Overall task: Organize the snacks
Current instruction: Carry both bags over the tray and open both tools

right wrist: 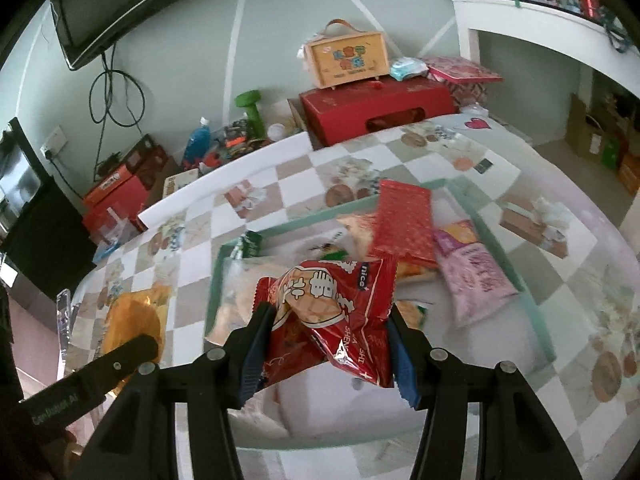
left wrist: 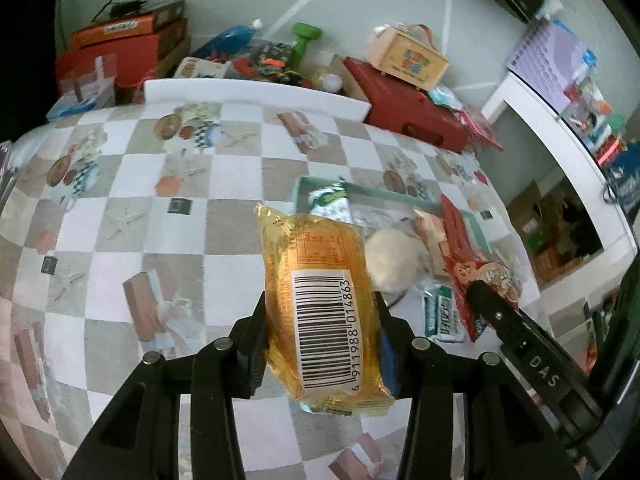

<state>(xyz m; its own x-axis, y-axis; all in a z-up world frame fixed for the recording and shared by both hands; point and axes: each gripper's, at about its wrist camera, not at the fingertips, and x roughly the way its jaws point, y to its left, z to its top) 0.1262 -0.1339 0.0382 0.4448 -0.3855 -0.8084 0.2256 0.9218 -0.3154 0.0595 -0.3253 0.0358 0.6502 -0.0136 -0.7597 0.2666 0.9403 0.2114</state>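
Left tool clamping yellow snack packet beside green tray, right tool gripping red snack packet above tray, both over checkered worktop.

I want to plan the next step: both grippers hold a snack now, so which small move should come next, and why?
Probably lower the right gripper and release its red packet into the green-rimmed tray: the packet hangs right above the tray, where other snacks already lie. The left gripper holds the yellow packet beside the tray.
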